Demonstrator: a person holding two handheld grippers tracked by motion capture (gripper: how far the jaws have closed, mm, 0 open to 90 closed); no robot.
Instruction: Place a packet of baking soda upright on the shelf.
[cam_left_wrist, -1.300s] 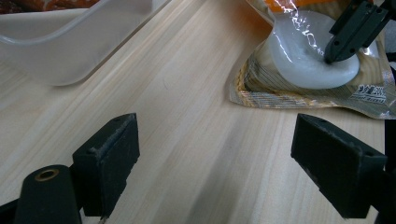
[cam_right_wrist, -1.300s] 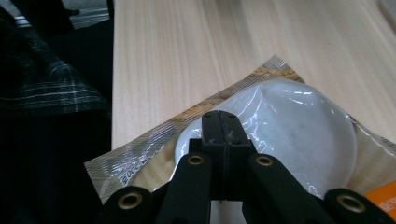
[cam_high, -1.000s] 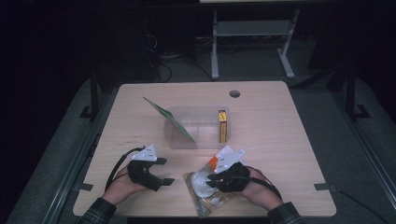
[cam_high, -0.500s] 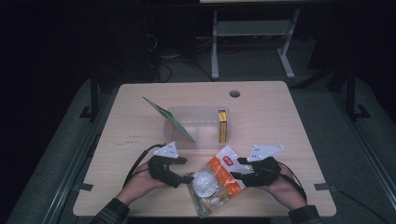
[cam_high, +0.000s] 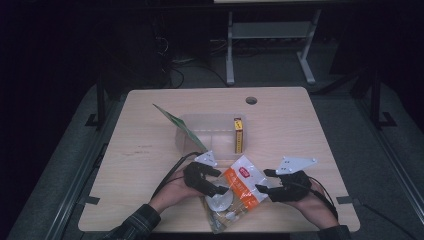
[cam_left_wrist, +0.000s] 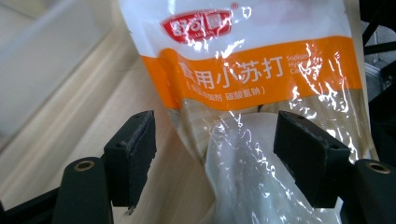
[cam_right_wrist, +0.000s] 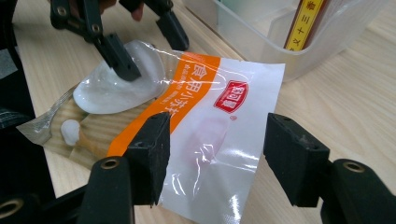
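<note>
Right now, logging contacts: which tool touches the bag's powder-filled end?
The left tool: one pad presses the white lump in the bag; the right tool stands at its printed end.

orange-white plastic pouch (cam_high: 239, 191) flat on table, white powder inside.

Packet (cam_high: 235, 192) on table (cam_high: 300, 130) near front edge — tub (cam_high: 212, 131) behind, box (cam_high: 238, 135) inside it

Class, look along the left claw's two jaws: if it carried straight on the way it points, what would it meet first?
Most likely the orange-and-white bag, already lying between the open jaws of the left claw; depth is hard to judge.
</note>
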